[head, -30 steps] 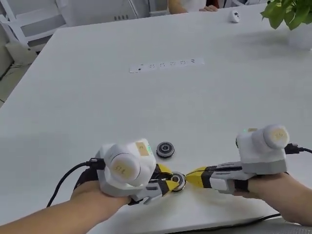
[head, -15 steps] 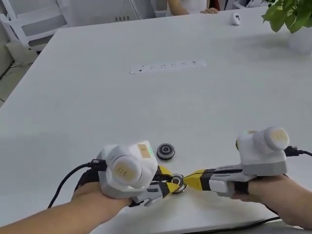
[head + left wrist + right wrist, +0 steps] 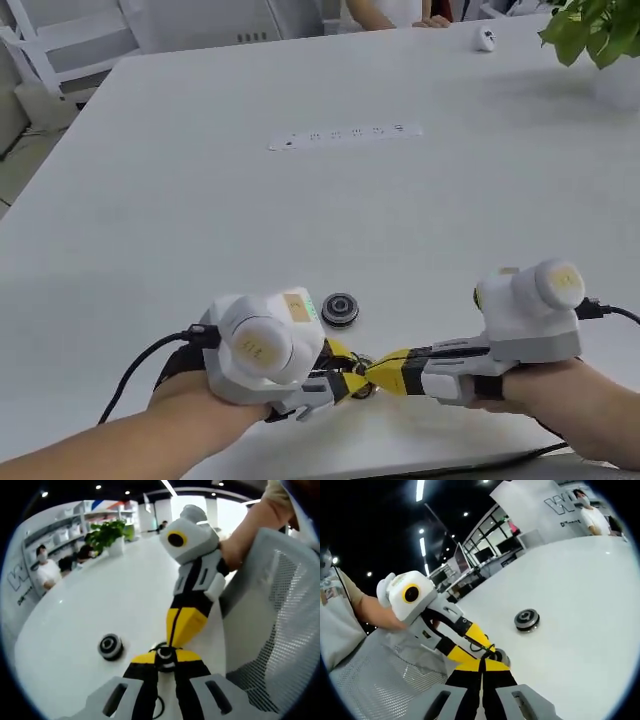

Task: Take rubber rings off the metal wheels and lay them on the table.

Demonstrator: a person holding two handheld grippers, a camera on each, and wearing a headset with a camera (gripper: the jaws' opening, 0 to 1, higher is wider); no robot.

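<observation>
Left tongs (image 3: 165,666) clamped on a metal wheel (image 3: 165,653) at the near edge of the desk (image 3: 300,220). Right tongs (image 3: 482,665) pressed together, apparently pinching its rubber ring (image 3: 482,650); detail is blurred. Second wheel (image 3: 340,308) lies on the desk just beyond.

A long white socket strip with a row of outlets (image 3: 345,135) lies flat on the far half of the white worktop (image 3: 180,210). A leafy green plant (image 3: 592,30) stands at the far right corner, with a small rounded white device (image 3: 484,38) near it by the far edge. A grey mesh chair back (image 3: 270,610) stands just beside the near edge
</observation>
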